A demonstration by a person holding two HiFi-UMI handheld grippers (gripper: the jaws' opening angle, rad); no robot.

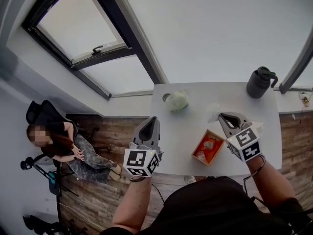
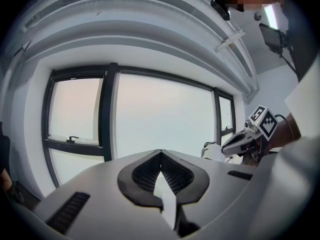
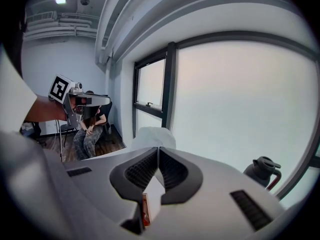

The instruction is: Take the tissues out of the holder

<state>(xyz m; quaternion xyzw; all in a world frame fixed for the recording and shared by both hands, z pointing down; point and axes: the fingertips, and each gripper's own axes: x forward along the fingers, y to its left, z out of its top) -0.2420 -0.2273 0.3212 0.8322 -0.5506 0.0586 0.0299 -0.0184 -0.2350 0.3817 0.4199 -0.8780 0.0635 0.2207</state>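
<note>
The orange tissue holder (image 1: 199, 153) lies on the white table (image 1: 222, 94) between my two grippers, with some white tissue showing inside it. My right gripper (image 1: 221, 115) hovers just beyond the holder, shut on a crumpled white tissue (image 1: 213, 111) that hangs at its tips. In the right gripper view the tissue (image 3: 152, 135) bulges past the closed jaws (image 3: 159, 148), and a sliver of the orange holder (image 3: 145, 209) shows below. My left gripper (image 1: 153, 118) is shut and empty over the table's left edge; its jaws (image 2: 160, 151) meet at the tip.
A pale green bag-like bundle (image 1: 177, 102) sits at the table's back left. A dark jug (image 1: 260, 81) stands at the back right corner. A person (image 1: 58, 143) sits on a chair on the wooden floor to the left. Large windows run behind the table.
</note>
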